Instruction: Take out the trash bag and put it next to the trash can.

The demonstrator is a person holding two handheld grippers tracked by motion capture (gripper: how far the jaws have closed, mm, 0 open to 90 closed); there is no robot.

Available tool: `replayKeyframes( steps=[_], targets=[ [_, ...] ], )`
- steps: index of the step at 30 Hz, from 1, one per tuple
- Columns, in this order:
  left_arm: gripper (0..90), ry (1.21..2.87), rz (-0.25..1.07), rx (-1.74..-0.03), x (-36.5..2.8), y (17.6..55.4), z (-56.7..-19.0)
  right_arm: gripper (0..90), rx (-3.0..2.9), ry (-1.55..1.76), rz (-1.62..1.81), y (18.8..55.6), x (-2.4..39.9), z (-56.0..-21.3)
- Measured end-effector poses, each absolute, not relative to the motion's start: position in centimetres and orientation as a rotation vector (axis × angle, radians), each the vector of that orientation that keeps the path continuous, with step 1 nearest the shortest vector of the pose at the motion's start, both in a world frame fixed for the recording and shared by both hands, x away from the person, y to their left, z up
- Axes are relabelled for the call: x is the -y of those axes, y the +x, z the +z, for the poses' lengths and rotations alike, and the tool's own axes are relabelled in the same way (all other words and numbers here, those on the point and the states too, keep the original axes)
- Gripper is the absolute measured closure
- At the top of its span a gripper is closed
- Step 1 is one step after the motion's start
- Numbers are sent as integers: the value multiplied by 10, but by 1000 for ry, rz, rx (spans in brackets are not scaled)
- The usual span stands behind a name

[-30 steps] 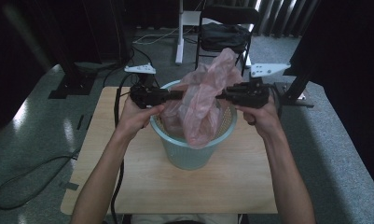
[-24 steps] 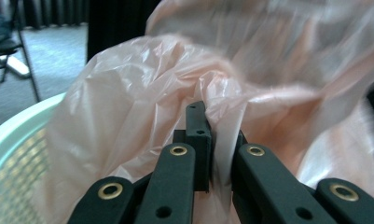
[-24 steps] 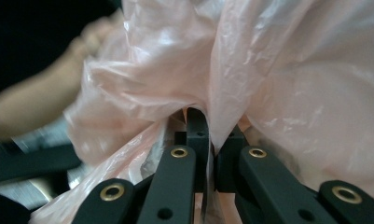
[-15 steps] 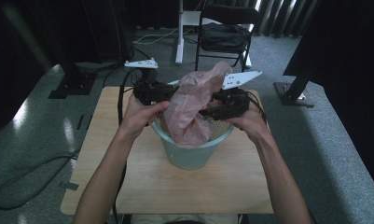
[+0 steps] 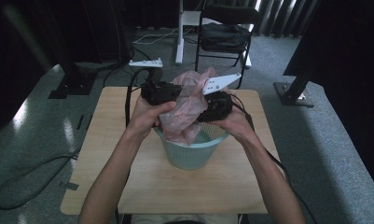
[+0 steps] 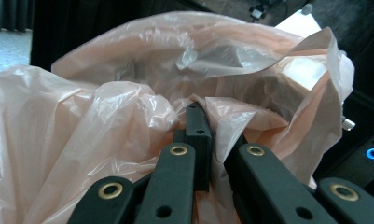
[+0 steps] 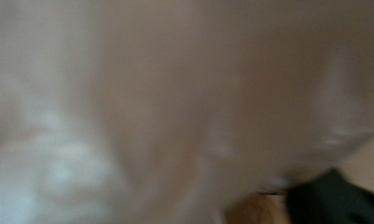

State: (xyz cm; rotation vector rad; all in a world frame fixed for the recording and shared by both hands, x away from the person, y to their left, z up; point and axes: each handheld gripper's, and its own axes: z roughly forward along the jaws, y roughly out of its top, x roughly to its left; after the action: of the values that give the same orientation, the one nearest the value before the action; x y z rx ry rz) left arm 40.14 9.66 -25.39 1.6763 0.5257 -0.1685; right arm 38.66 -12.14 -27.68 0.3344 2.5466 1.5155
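Pink plastic bag hangs bunched over the pale green basket, which sits near the middle of the table, a bit toward the far edge. Left gripper is clenched on a fold of the bag; in the left gripper view the jaws pinch the film tight. Right gripper is pressed into the bag's other side, jaws just been closing; its own view is blurred pink film, so can't tell if they grip it.
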Motion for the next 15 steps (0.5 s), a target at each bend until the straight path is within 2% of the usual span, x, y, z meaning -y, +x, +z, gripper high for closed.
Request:
replayKeyframes(
  steps=[3, 4, 5, 8, 15],
  targets=[
    [864, 1679, -152, -524, -97, 400, -253, 834, -2552, 346, 1508, 387, 123, -276],
    [821, 1679, -152, -524, -97, 400, -253, 845, -2542, 349, 1498, 386, 124, -277],
    [748, 1669, -135, -533, -101, 399, -252, 850, -2532, 364, 1492, 386, 125, -277],
    [667, 1650, -111, -542, -112, 398, -248, 855, -2510, 392, 1504, 387, 135, -278],
    [620, 1634, -70, -569, -135, 397, -246, 856, -2485, 457, 1506, 391, 152, -276]
  ],
)
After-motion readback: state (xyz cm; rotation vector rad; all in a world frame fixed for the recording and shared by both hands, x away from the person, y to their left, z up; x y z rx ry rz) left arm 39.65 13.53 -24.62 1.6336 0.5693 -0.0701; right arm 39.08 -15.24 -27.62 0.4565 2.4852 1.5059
